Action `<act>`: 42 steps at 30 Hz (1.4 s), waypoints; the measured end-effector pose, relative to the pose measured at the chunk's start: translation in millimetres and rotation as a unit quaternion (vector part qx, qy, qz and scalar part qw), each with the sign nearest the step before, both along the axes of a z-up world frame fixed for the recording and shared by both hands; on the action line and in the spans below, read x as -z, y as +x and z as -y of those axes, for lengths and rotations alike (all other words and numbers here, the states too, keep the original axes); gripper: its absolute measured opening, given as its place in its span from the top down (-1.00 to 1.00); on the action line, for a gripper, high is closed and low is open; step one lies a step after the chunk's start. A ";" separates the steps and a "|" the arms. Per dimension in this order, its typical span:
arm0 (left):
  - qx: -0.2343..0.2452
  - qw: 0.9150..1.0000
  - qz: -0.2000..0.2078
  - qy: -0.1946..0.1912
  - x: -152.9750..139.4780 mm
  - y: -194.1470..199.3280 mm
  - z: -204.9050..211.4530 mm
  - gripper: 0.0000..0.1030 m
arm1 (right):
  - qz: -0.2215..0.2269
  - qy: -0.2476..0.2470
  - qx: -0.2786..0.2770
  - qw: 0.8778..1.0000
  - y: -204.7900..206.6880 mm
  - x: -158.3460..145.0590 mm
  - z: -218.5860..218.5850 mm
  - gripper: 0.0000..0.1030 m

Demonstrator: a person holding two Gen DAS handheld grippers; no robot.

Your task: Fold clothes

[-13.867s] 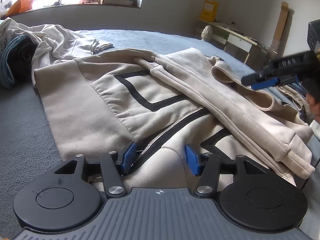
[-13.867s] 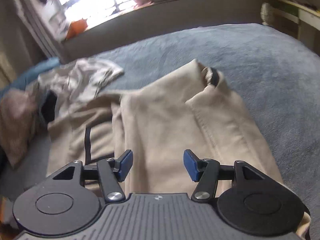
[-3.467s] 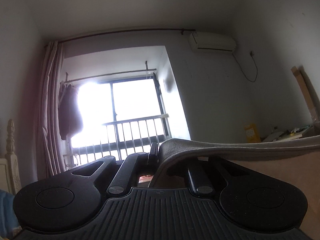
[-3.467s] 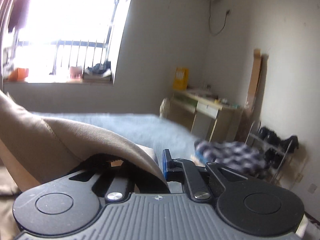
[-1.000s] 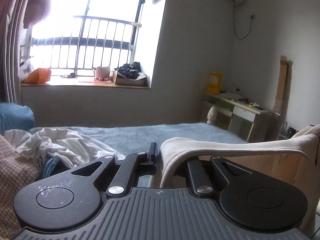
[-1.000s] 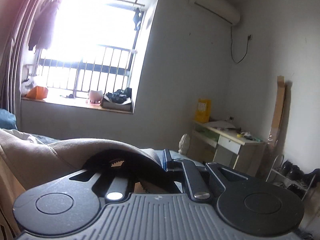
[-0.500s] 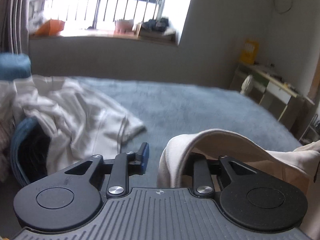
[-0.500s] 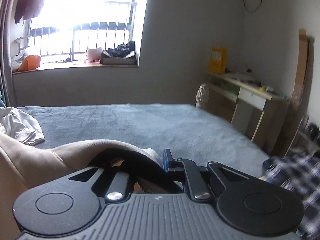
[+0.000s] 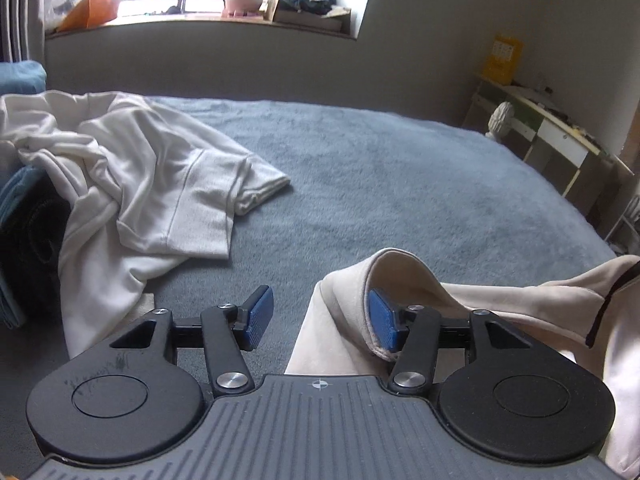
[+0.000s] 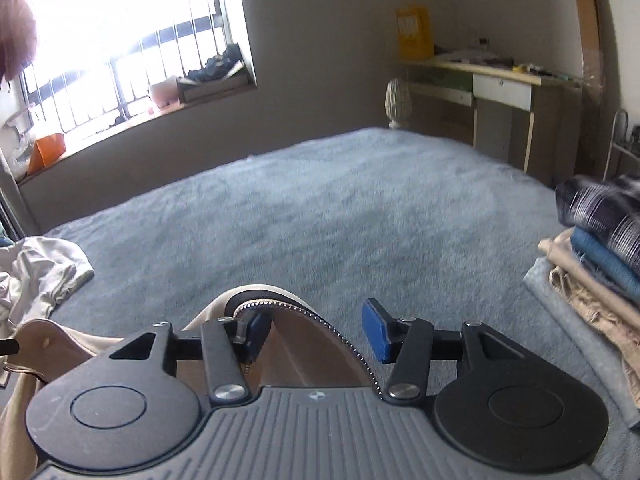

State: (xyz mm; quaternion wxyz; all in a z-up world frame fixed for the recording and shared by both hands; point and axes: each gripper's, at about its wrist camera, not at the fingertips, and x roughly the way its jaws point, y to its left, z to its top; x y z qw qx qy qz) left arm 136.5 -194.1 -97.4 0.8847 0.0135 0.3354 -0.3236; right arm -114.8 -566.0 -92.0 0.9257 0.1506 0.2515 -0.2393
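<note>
Two grippers, one beige jacket, one white garment, one folded stack.

Left gripper (image 9: 320,318): jaws just been opening, now apart; beige jacket (image 9: 404,276) hem draped over right finger only, left pad bare.

Right gripper (image 10: 316,334): jaws just been opening, now apart; zipper edge hangs off left finger, right pad clear.

Jacket sagging near, over blue bed cover (image 9: 400,184).

White garment (image 9: 160,176) crumpled far left. Folded stack (image 10: 596,252) right.
</note>
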 end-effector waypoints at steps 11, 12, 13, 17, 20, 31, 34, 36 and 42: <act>0.012 1.000 -0.012 -0.016 17.2 -12.0 -7.9 -0.11 | -0.068 0.095 0.044 0.992 29.7 15.9 13.4 -0.30; 0.017 1.000 -0.009 -0.015 18.9 -15.5 -9.5 -0.11 | -0.086 0.105 0.048 0.990 29.2 21.0 13.1 -0.29; 0.023 1.000 -0.007 -0.013 20.6 -19.0 -11.1 -0.11 | -0.104 0.114 0.052 0.987 28.7 26.1 12.9 -0.29; 0.058 0.998 0.009 0.003 21.6 -34.1 -17.9 -0.11 | -0.059 0.027 0.032 0.997 2.9 8.2 -19.8 -0.29; 0.088 0.996 0.025 0.015 21.9 -49.3 -20.6 -0.11 | -0.036 -0.016 -0.044 0.998 -2.2 -3.8 -45.9 -0.29; 0.111 0.994 0.008 0.017 30.0 -95.1 -50.8 -0.11 | -0.190 0.159 -0.056 0.967 91.2 78.2 -32.3 0.14; 0.110 0.994 -0.001 0.024 30.4 -99.3 -62.9 -0.11 | -0.062 0.191 -0.001 0.980 103.9 44.7 -7.1 0.18; 0.106 0.994 -0.005 0.029 31.7 -99.7 -70.9 -0.11 | 0.040 0.214 -0.010 0.976 97.0 22.7 1.8 0.19; 0.074 0.997 -0.028 0.017 33.5 -95.6 -93.7 -0.11 | 0.113 0.258 -0.005 0.960 48.1 -2.2 4.2 0.17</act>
